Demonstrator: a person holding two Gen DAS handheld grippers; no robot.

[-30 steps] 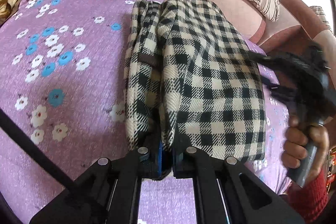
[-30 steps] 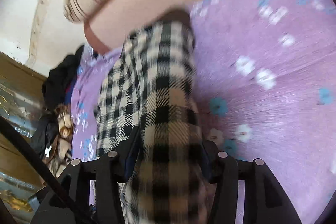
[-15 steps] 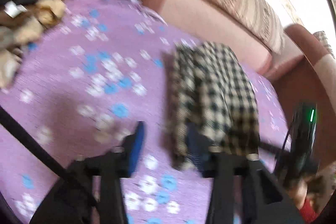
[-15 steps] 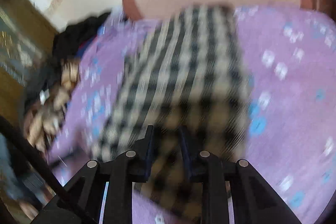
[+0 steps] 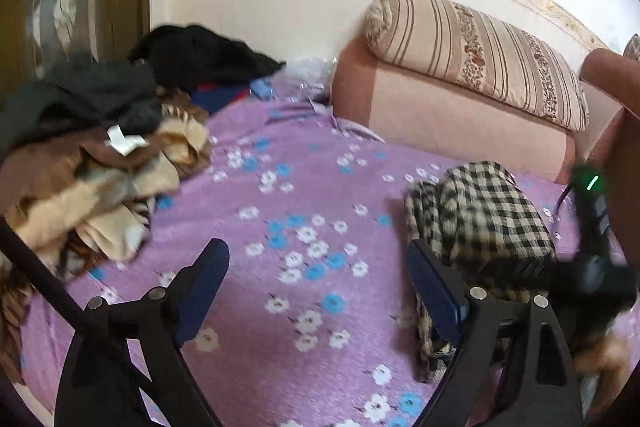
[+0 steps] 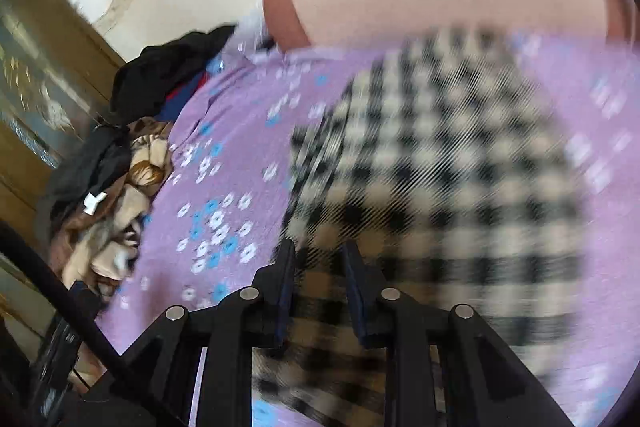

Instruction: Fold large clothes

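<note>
Checked garment (image 5: 484, 215) lies folded into a compact bundle just before the sofa (image 5: 452, 107), our right gripper (image 6: 318, 259) pinching its near edge, left gripper (image 5: 316, 267) just spread empty; clothes pile (image 5: 100, 155) far from sofa awaits folding.

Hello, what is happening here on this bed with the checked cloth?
A person holding two grippers is folding clothes on a purple flowered bedsheet. The right gripper is closed on the folded black-and-cream checked garment. The left gripper has just been opening; it stands wide over the sheet with nothing between its fingers. A pile of unfolded clothes waits at the left.
</note>
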